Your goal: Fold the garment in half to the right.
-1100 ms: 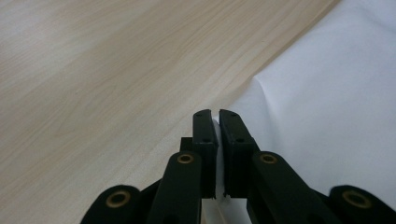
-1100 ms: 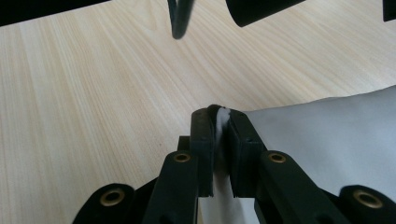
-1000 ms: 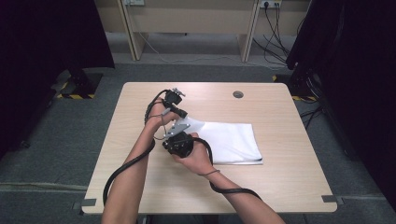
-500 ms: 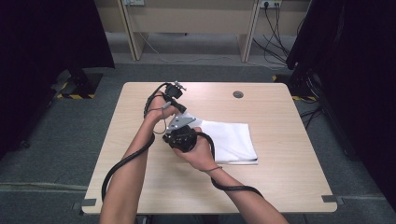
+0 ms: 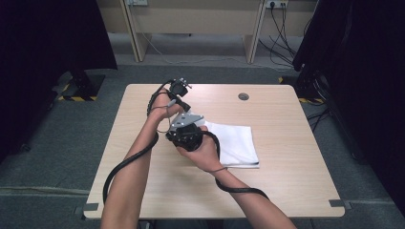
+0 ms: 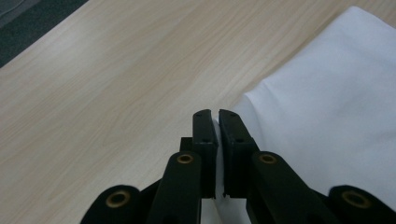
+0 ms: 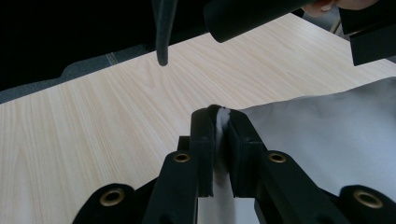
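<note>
One white cloth point(image 5: 235, 143), folded into a rectangle, lies on the wooden surface point(image 5: 286, 124) a little right of centre. Its left edge is lifted where both hand-held grippers have it; the rest lies flat.

Two hand-held grippers, one per hand, close together at the cloth's left edge.

Left hand-held gripper point(image 6: 215, 125): jaws nearly together, only a thin slit between the pads. White fabric shows in that slit and the cloth corner sits right at the tips, so it is pinching the cloth edge. In the high view it is the farther one point(image 5: 177, 88), up near the surface's back-left area.

Right hand-held gripper point(image 7: 218, 122): jaws clamped on a fold of cloth, fabric visibly squeezed between the pads and poking out past the tips. The cloth hangs off to the right of the jaws, grey in shadow. In the high view it is the nearer one point(image 5: 187, 134), with one grey three-cornered plate on top.

Two black cables trail back from the hand-held grippers along the forearms to the near edge of the surface.

One small round grey grommet point(image 5: 243, 96) is set in the surface, behind the cloth and well apart from it.
</note>
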Motion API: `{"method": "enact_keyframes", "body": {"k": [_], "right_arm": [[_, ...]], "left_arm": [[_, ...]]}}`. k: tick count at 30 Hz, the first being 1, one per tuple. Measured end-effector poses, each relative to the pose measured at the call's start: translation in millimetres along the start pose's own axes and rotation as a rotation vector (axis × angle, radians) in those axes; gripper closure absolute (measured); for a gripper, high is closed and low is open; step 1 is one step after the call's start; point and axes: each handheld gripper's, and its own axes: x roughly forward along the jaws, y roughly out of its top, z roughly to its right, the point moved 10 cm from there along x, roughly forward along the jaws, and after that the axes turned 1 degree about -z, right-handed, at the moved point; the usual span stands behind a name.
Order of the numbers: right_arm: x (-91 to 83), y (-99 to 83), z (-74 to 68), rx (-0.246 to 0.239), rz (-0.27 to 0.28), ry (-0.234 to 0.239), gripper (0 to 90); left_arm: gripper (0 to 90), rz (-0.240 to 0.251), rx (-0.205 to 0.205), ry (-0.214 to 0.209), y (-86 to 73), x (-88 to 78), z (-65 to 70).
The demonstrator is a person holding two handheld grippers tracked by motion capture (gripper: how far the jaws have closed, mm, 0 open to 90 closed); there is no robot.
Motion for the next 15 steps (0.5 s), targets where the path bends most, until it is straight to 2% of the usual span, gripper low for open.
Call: {"method": "enact_keyframes", "body": {"k": [15], "right_arm": [[-7.8,14.4,2.7,0.015,0.036,0.003,82.6]], "left_arm": [[85.5,-0.009,0.008,0.016,4.9,-8.9,-2.7]]}}
